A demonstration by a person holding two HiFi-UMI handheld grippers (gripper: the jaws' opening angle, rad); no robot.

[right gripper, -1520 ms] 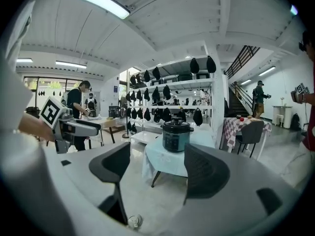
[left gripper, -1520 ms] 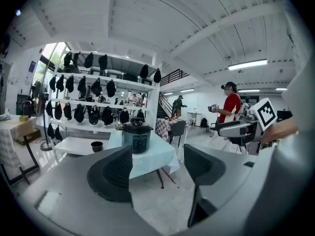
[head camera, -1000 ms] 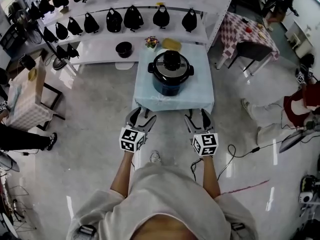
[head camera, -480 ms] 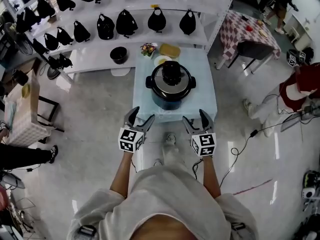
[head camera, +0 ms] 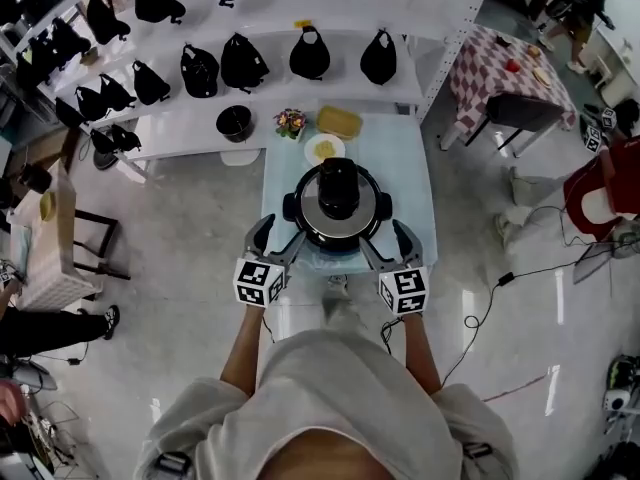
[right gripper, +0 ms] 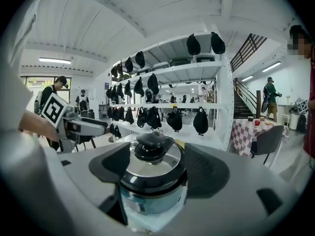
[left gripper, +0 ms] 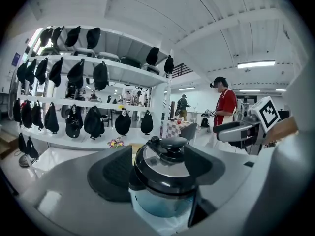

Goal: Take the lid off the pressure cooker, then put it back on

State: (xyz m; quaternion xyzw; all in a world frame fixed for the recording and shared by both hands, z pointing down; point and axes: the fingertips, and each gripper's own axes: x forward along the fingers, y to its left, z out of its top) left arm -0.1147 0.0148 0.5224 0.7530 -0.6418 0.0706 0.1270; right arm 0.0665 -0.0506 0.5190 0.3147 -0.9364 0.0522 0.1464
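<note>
cooker: the round pressure cooker with a blue body and black side handles (left gripper: 162,200) stands at the near end of a small table under a pale blue cloth (head camera: 412,183), directly in front of the person.
lid: the shiny steel lid with a black rim and a chunky black knob (head camera: 338,206) sits flat on the cooker, apparently closed.
left gripper: the left gripper (head camera: 281,233) is just beside the cooker's near left side. its jaws are wide apart and hold nothing, and its own view shows the cooker between the two dark pads, seemingly not touched.
right gripper: the right gripper (head camera: 384,239) mirrors it at the near right side, jaws also spread wide and empty, with the lid knob centred between them.
behind: a small white plate (head camera: 324,148) lies on the cloth beyond the cooker. white shelves of black bags (head camera: 240,63) stand further back.
progress: nothing of the task looks done yet. the lid is on and ungripped, so gripping, loosening, lifting off and refitting all remain.
change: a second ago both grippers hung well short of the table, with the cooker far ahead. now the person has stepped in and the grippers flank its near edge. the jaws stay open as before, and the lid has not shifted.
</note>
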